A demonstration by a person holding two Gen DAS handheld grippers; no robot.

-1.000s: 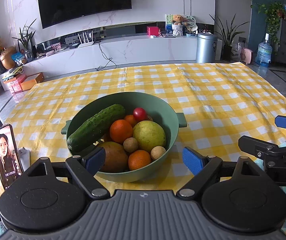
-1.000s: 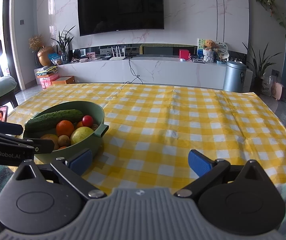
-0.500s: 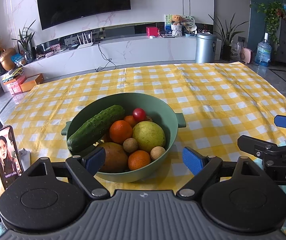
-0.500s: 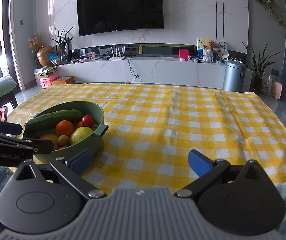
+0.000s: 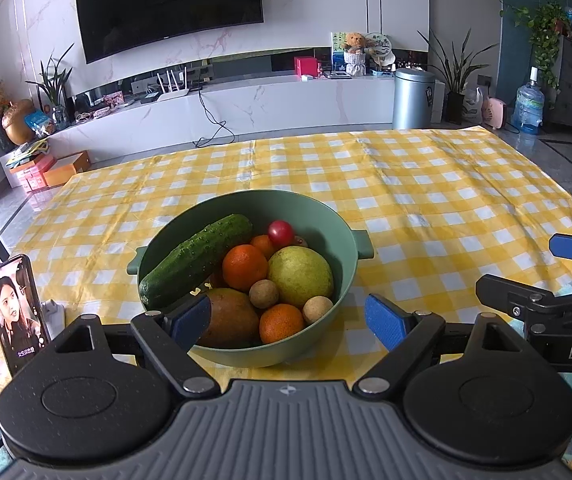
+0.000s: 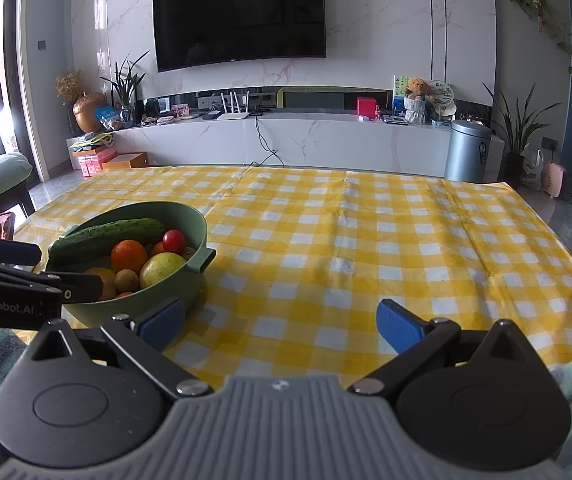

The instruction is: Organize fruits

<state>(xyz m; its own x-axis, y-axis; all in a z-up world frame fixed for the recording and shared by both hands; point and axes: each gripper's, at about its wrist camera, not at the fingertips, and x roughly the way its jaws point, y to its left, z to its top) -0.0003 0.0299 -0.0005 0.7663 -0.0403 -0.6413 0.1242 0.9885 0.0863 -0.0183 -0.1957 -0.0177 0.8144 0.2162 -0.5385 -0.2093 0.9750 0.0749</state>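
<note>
Hovering at the bowl's [image 5: 337,224] six o'clock, the left gripper [image 5: 287,316] has released jaws. Right gripper [image 6: 282,320], at three o'clock, likewise gapes empty.

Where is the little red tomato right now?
In the left wrist view the red tomato sits at the back of the green bowl, just behind the big orange and the yellow-green fruit, right of the cucumber tip.
</note>
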